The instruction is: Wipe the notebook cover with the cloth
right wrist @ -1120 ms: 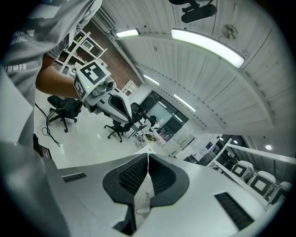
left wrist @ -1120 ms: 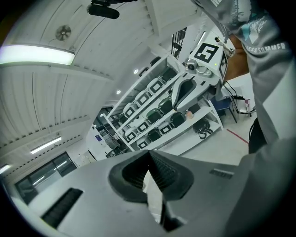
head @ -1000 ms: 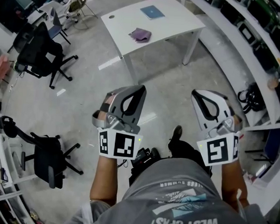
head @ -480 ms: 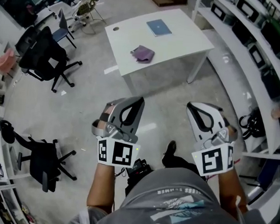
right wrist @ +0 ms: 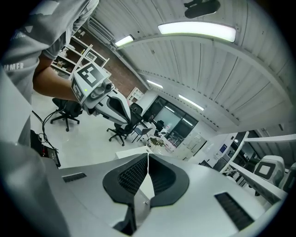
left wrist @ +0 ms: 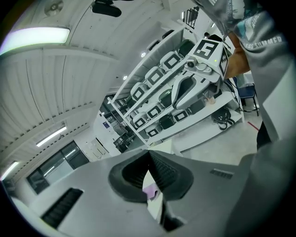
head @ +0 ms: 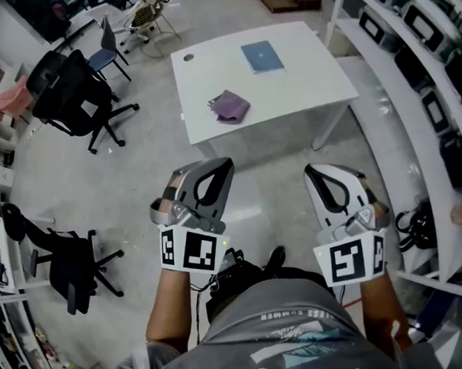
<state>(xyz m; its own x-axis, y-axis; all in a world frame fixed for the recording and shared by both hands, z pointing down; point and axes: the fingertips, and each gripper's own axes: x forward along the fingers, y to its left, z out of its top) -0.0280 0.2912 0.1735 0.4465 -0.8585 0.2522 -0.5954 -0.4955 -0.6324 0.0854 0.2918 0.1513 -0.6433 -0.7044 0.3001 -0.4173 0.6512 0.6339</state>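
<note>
A blue notebook [head: 262, 56] lies flat near the far edge of a white table [head: 301, 82]. A crumpled purple cloth [head: 229, 105] rests on the table's near left part, and a sliver of the cloth [left wrist: 149, 190] shows past the left jaws. My left gripper [head: 223, 163] and right gripper [head: 315, 171] are held side by side at waist height, well short of the table. The jaws of both are shut with nothing between them. From the right gripper view my right gripper [right wrist: 148, 154] points toward the table's corner.
Black office chairs [head: 79, 98] stand left of the table, another chair [head: 72, 259] at lower left. White shelving with boxes [head: 427, 83] runs along the right side. Bare grey floor [head: 263, 174] separates me from the table.
The table with the notebook and cloth has drawn closer and lower in the head view. Both grippers keep their pose and stay shut.
</note>
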